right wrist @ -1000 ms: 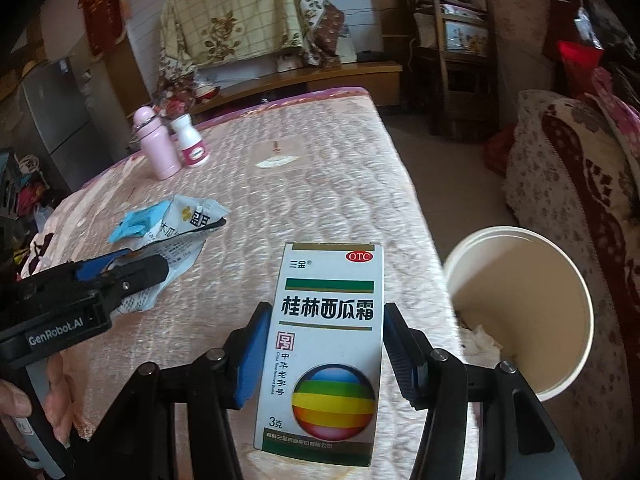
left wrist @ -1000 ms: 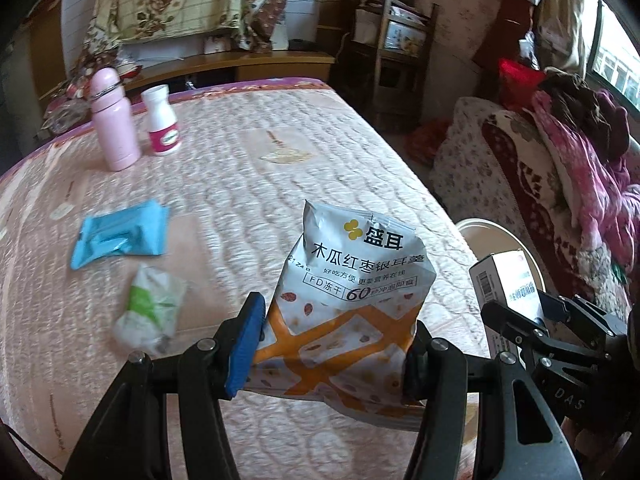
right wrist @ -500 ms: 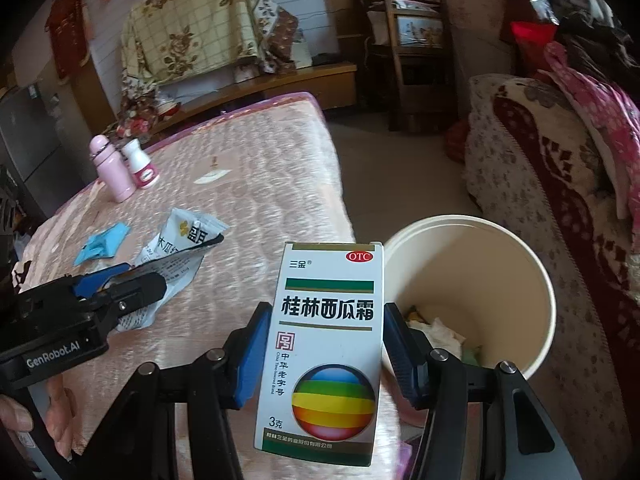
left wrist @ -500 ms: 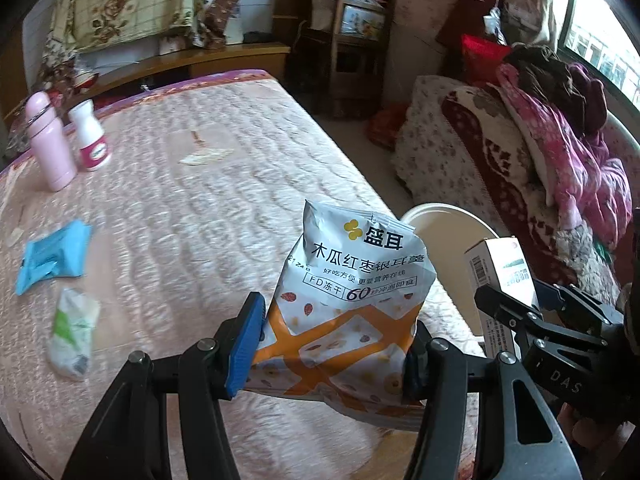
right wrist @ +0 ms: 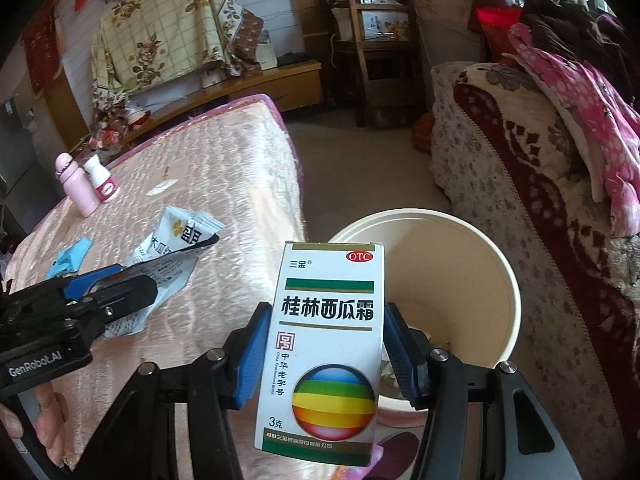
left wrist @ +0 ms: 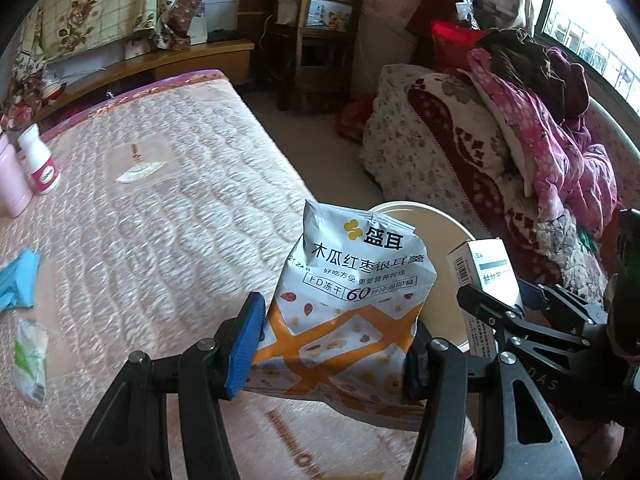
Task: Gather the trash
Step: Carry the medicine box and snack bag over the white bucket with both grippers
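My left gripper [left wrist: 332, 344] clamps the snack bag [left wrist: 352, 304] at the bed's [left wrist: 160, 208] right edge; my right gripper [right wrist: 326, 352] grips the medicine box [right wrist: 324, 352] before the bin [right wrist: 496, 280] rim. Blue packet [left wrist: 18, 278], green wrapper [left wrist: 30, 360] and two bottles [left wrist: 40, 166] sit on the bed's left side, nothing blocking the bin.

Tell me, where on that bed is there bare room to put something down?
The pink quilted bed lies bare across its middle and far end, between the bottles and the edge nearest the bucket. The near left is busier, with a blue packet and a green-and-white wrapper.
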`<state>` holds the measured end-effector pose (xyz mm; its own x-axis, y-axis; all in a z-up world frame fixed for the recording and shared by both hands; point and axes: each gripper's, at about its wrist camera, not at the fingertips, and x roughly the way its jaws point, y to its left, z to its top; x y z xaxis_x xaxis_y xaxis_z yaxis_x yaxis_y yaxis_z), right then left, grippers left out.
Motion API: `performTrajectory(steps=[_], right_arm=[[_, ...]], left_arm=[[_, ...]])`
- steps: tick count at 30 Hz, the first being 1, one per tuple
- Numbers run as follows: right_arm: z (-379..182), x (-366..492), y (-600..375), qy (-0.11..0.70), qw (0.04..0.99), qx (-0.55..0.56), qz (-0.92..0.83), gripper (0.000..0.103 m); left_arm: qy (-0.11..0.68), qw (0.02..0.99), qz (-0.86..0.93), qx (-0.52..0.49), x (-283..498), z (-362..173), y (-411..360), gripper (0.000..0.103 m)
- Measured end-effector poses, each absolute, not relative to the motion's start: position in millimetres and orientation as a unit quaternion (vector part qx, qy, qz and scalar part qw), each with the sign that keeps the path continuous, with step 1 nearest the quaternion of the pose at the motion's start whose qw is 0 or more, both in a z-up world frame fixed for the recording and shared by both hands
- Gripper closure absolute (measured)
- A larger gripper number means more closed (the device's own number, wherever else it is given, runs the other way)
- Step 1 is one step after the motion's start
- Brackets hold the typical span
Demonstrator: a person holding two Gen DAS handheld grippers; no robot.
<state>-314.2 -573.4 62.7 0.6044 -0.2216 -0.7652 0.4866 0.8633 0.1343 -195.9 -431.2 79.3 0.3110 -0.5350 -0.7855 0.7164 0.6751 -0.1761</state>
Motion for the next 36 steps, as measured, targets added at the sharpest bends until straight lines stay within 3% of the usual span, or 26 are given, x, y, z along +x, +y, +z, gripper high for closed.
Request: performTrajectory(steps=[36], right_arm=[[24, -323, -662, 0.404, 0.846, 0.206, -0.281, 0.044]], left_arm=[[0.473, 0.76, -0.428, 0.124, -190, 52, -527, 0.042]])
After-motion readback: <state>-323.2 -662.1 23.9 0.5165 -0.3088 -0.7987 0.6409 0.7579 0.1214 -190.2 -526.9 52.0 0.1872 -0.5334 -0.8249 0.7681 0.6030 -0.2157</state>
